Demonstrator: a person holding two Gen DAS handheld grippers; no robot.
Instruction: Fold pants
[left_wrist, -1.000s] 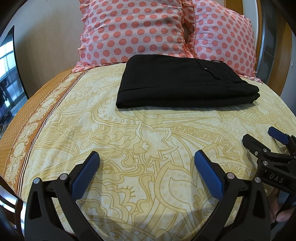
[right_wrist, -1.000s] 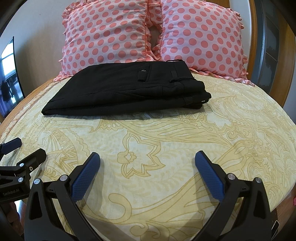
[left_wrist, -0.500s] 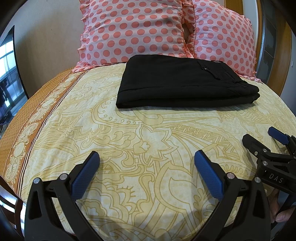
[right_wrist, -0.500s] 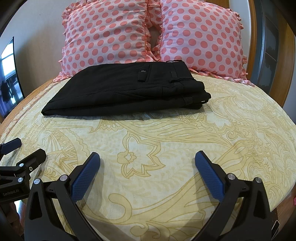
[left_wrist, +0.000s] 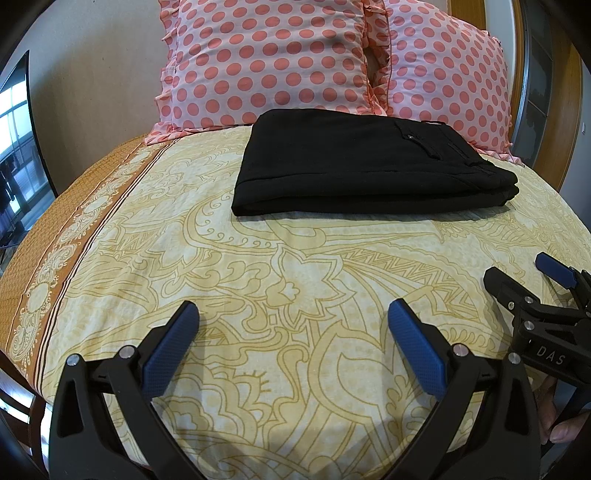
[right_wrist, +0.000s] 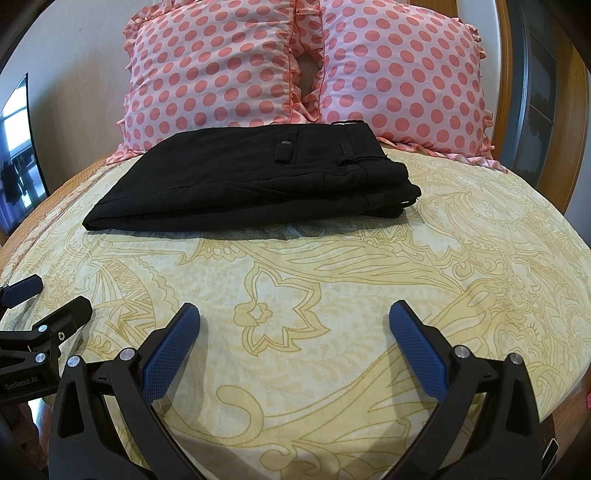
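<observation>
The black pants lie folded in a flat rectangle on the yellow patterned bed sheet, close to the pillows; they also show in the right wrist view. My left gripper is open and empty, low over the sheet well short of the pants. My right gripper is open and empty, also near the bed's front edge. The right gripper shows at the right edge of the left wrist view. The left gripper shows at the left edge of the right wrist view.
Two pink polka-dot pillows lean against the wall behind the pants. A wooden headboard or door frame stands at the right. A dark screen is at the left. The sheet has an orange border along the left bed edge.
</observation>
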